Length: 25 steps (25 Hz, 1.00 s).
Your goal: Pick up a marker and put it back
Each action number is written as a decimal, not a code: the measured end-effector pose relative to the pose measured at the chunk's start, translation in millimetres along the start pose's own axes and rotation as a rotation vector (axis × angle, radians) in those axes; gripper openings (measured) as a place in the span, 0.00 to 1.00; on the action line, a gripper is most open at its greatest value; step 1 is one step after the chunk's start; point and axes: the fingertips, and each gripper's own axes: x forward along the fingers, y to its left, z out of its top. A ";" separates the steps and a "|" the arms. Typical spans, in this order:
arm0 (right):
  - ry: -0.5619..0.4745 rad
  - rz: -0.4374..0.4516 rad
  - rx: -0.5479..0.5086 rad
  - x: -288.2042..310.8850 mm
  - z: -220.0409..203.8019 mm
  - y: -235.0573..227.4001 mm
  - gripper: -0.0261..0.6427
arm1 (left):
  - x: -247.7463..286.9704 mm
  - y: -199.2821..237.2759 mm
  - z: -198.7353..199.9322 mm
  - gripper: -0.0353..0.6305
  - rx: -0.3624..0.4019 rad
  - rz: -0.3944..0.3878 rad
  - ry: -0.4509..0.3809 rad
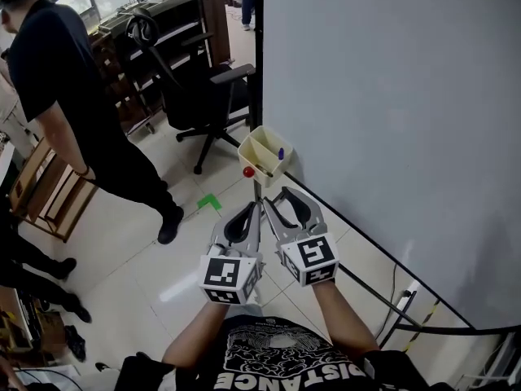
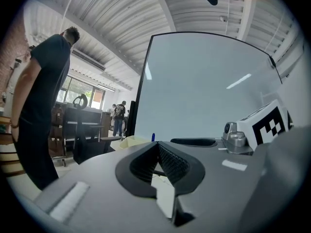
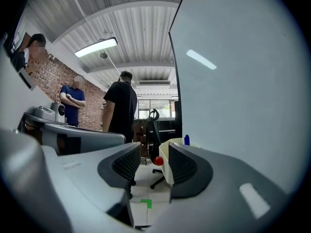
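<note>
Left gripper jaws together, right gripper apart and empty; blue-capped marker stands in cream tray.

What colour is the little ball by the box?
Red. The ball sits at the pale box's corner, clearest in the head view.

Background stuff from my head view: a big whiteboard eats the whole right side. Upper middle there's a black office chair parked just beside the board's left edge, with a dark desk behind it. A person in black stands on the tiled floor at upper left, near a wooden rack at the left edge. Little green tape mark mid-frame. My right gripper view has a ceiling light top left, brick wall below it.
</note>
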 end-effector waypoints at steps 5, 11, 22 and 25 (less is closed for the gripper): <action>0.028 -0.022 0.014 27.7 -10.0 -14.2 0.29 | 19.3 18.4 -0.9 0.06 -0.008 -0.007 0.012; 0.048 -0.046 0.021 55.5 -22.3 -26.6 0.29 | 35.8 36.2 -3.5 0.06 -0.006 -0.018 0.023; 0.077 -0.120 0.017 75.0 -35.7 -43.6 0.23 | 51.6 55.0 -3.7 0.06 -0.005 -0.034 0.044; 0.075 -0.138 0.002 73.7 -33.9 -45.9 0.18 | 54.2 57.1 -4.6 0.06 -0.002 -0.039 0.046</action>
